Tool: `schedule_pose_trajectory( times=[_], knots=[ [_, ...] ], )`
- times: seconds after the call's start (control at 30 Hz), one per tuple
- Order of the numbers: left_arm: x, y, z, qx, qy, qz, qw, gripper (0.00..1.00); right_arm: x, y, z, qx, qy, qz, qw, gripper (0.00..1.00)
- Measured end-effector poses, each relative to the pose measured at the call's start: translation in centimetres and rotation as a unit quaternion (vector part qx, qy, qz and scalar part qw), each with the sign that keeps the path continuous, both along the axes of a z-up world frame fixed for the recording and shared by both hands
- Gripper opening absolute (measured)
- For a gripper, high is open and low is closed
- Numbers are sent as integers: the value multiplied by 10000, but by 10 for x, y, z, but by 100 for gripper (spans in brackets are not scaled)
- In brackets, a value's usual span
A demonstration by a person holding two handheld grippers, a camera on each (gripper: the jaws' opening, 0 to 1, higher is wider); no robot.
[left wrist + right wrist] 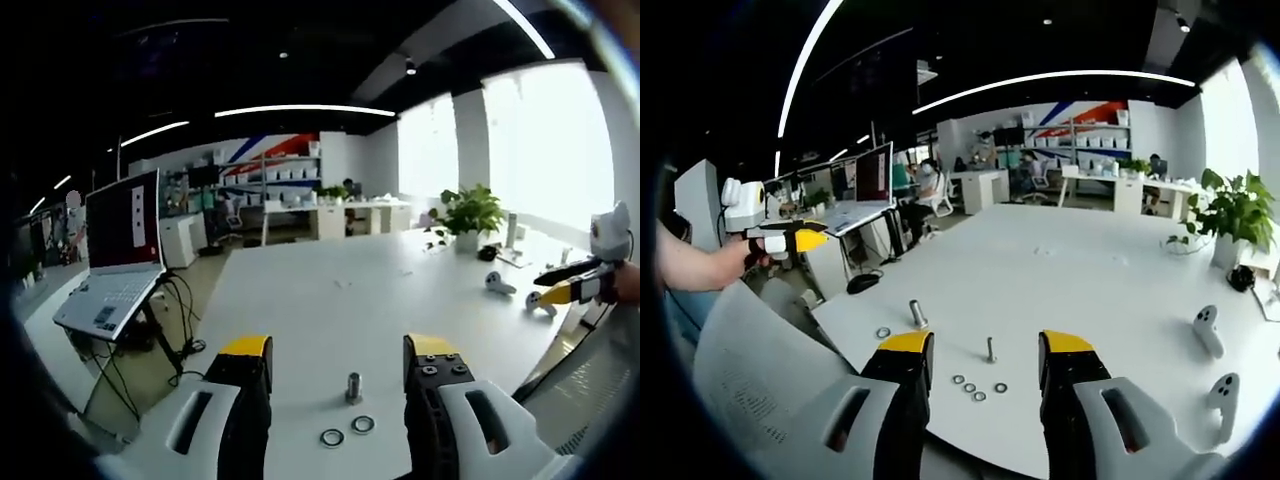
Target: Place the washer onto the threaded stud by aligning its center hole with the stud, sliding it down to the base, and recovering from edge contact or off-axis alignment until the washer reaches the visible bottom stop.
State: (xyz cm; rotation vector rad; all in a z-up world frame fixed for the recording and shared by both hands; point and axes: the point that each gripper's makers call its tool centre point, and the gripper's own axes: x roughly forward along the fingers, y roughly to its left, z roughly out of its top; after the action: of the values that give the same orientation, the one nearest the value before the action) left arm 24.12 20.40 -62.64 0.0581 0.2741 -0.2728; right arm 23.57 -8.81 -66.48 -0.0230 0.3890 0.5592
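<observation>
Both tools, left (338, 385) and right (985, 365), gape (empty).

**White table and what sits on it**

A broad white table (1090, 270) carries the small parts. In the right gripper view, a thin threaded stud (991, 349) stands upright near the close edge, with four washers (979, 387) lying flat just before it. To the left stands a thicker bolt (917, 313), a lone washer (883, 332) beside it. Two white controllers (1206, 328) lie at the right, and a potted plant (1232, 215) stands farther off.
</observation>
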Motion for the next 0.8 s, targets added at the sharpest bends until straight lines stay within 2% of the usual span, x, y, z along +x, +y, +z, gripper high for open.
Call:
schedule_pose_trajectory(
  times=[0.17, 0.33, 0.8],
  knots=[
    [0, 0, -2, 62, 40, 4, 10000, 50, 0, 1, 6, 192, -76, -5, 9998, 45],
    [1, -2, -6, 171, 119, -37, 9998, 51, 0, 0, 6, 225, -85, -38, 9997, 45],
    [1, -4, -13, 173, 265, -118, 9994, 51, 0, 1, 2, 128, -16, -11, 9999, 47]
  ],
)
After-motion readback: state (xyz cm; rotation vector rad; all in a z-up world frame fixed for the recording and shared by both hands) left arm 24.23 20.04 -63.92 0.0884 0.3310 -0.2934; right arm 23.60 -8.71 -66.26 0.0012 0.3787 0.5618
